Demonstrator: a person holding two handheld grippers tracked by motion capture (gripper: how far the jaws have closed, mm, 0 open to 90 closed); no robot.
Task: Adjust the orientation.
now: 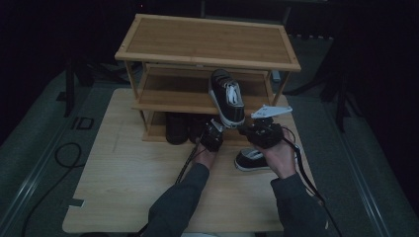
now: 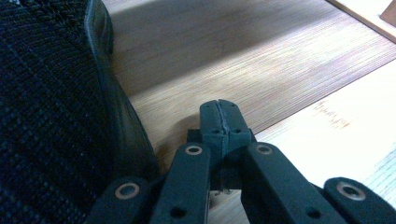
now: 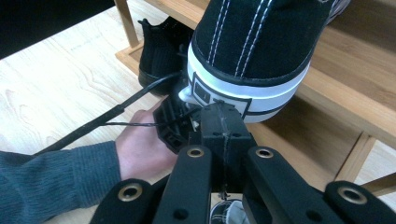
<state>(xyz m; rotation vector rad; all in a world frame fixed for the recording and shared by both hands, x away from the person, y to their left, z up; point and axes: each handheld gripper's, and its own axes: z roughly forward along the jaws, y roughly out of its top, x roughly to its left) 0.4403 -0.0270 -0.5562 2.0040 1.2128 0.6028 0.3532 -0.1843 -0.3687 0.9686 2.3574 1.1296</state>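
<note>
Work from the tabletop (image 1: 123, 197) toward the wooden shoe rack (image 1: 207, 42) standing at its far side. Treat the black canvas sneaker (image 1: 228, 98) as the piece to seat: toe on the rack's middle shelf, white-banded heel overhanging that shelf's front edge.

Push with the right tongs (image 3: 223, 112), pressed shut with nothing between them and set against the heel's white rubber, or just short of it. Drive straight into the rack along the sole line, low on the heel, so that the toe slides and does not lift. Square the sneaker to the shelf edge.

Hold the left tongs (image 2: 220, 109), likewise shut and empty, low at the rack's front beside a dark woven shoe (image 2: 51, 116); avoid nudging it. Mind the second sneaker (image 1: 249, 160) in front of the rack.
</note>
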